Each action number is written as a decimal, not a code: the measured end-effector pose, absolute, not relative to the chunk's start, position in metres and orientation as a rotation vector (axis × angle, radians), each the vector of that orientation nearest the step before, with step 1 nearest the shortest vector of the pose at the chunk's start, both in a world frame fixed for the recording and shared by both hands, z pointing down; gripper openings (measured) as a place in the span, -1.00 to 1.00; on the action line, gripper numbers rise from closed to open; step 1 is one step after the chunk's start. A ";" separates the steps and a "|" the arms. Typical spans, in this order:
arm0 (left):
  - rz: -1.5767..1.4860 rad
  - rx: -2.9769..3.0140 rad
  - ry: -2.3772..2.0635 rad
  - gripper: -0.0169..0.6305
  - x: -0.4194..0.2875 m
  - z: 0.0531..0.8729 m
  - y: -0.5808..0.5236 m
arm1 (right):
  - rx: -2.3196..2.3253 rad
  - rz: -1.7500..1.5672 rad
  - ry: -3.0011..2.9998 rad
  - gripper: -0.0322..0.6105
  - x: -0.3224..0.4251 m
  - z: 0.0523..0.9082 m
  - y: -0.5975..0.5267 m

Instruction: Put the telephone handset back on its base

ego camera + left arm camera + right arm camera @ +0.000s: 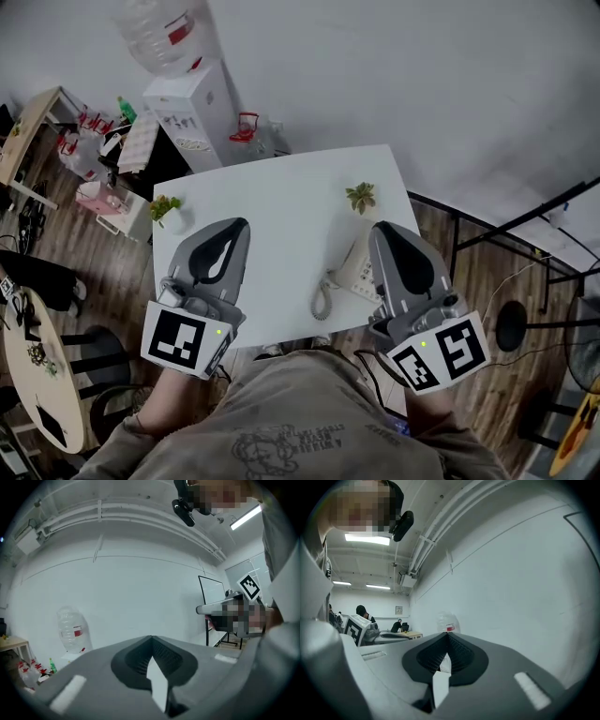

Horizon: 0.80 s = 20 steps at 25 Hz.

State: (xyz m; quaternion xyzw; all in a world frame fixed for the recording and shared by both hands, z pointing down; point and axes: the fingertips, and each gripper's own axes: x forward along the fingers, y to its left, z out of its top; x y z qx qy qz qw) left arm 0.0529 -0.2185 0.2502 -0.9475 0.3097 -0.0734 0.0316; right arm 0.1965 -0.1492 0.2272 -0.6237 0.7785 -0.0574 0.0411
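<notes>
A pale desk telephone with a coiled cord sits near the right front corner of the white table. My right gripper hangs high above it and hides part of it, so I cannot tell the handset from the base. Its jaws are shut with nothing between them, tips meeting against the white wall. My left gripper hovers over the table's left front, also shut and empty, tips together. Both point about level, well above the tabletop.
Two small potted plants stand on the table. A water dispenser with its bottle is behind it. A round wooden table lies to the left, a black stand to the right. People sit at a far desk.
</notes>
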 end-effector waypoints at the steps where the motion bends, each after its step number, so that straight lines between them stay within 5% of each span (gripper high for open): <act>1: -0.225 -2.916 0.950 -0.94 0.053 0.250 -0.216 | -1.908 -0.179 2.388 -0.81 0.195 0.229 -0.147; 20: -0.294 -2.896 0.821 -0.95 0.071 0.273 -0.188 | -1.958 -0.291 2.455 -0.81 0.191 0.275 -0.143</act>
